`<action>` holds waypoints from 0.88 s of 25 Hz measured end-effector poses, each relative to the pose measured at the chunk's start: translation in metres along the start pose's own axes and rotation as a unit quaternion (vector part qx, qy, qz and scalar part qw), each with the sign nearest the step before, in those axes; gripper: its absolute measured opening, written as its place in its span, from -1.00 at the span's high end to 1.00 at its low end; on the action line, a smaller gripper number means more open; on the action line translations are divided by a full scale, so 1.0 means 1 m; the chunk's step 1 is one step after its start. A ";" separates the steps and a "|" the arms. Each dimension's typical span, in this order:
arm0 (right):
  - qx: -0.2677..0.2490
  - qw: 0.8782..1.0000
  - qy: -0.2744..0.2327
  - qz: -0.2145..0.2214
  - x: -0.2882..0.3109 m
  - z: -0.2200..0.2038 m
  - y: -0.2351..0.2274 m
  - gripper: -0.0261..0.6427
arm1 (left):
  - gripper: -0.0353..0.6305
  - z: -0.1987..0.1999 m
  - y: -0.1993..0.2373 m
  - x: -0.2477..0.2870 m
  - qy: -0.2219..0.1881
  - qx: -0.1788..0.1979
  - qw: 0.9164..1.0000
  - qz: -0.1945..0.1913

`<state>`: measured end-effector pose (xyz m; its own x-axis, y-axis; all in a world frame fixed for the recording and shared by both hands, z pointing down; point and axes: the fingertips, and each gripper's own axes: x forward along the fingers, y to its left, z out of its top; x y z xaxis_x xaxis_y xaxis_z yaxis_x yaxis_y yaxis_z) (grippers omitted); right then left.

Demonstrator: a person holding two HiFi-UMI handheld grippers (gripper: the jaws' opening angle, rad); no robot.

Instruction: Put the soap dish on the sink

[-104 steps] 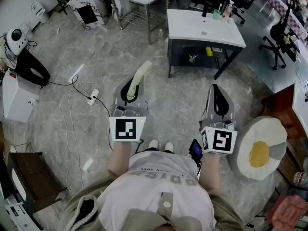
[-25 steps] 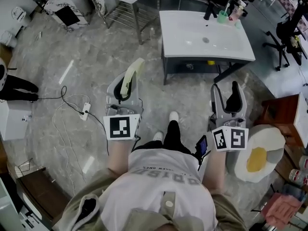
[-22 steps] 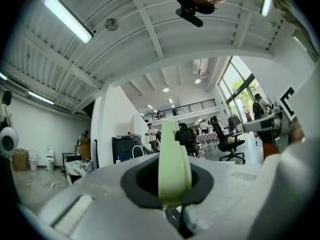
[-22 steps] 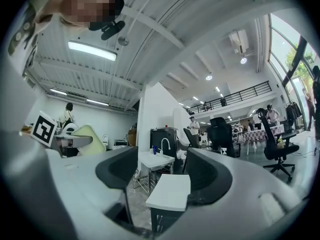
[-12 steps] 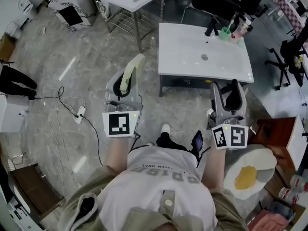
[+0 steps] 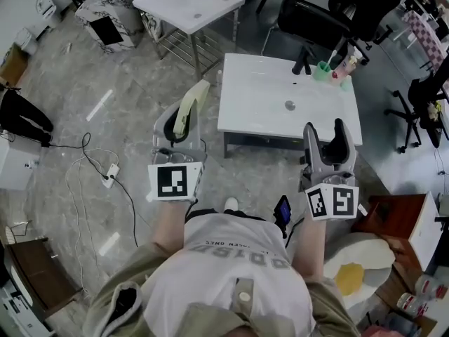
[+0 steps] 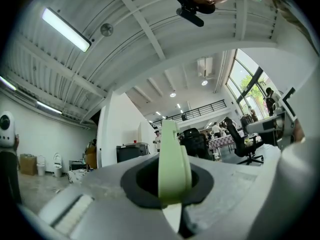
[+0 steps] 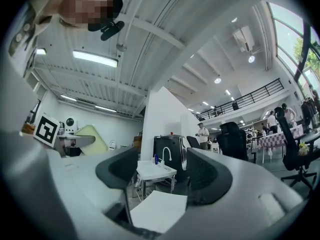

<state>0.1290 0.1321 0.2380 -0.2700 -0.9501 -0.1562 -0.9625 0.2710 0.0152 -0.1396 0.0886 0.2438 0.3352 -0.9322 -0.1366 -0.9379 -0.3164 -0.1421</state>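
A pale green soap dish (image 6: pixel 189 108) stands on edge between the jaws of my left gripper (image 6: pixel 180 123), which is shut on it. In the left gripper view the soap dish (image 7: pixel 172 166) rises upright from the black pads. The white sink (image 6: pixel 258 112), with a drain hole and a black faucet (image 6: pixel 302 61) at its far edge, stands just ahead. The dish is over the floor beside the sink's left front corner. My right gripper (image 6: pixel 324 135) is open and empty, its tips over the sink's front right edge. Between its jaws in the right gripper view (image 8: pixel 161 178) shows the sink's white corner (image 8: pixel 157 211).
A green cup (image 6: pixel 321 70) and small bottles stand by the faucet. A white table (image 6: pixel 189 5) and black office chairs (image 6: pixel 330 12) stand beyond the sink. An egg-shaped cushion (image 6: pixel 351 272) and a wooden cabinet (image 6: pixel 389 223) are at right. Cables and a power strip (image 6: pixel 109 174) lie at left.
The person has walked forward, so the sink is nearer and now lies right at the gripper tips. Both grippers advanced together. The left still holds the dish; the right stays open.
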 end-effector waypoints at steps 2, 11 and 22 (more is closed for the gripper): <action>0.006 1.000 0.007 0.004 0.003 -0.007 -0.005 0.05 | 0.85 -0.004 -0.004 0.003 0.008 0.001 1.000 0.002; 0.049 0.998 0.047 0.009 0.011 -0.053 -0.010 0.05 | 0.85 -0.037 -0.012 0.006 0.059 0.007 0.998 -0.003; 0.060 0.995 0.077 -0.016 0.033 -0.091 -0.019 0.05 | 0.85 -0.074 -0.012 0.043 0.086 -0.009 0.996 -0.036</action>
<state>0.1358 0.0819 0.3223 -0.2489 -0.9685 -0.0006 -0.9629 0.2475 -0.1074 -0.1204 0.0397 0.3124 0.3825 -0.9229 0.0444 -0.9139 -0.3850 -0.1285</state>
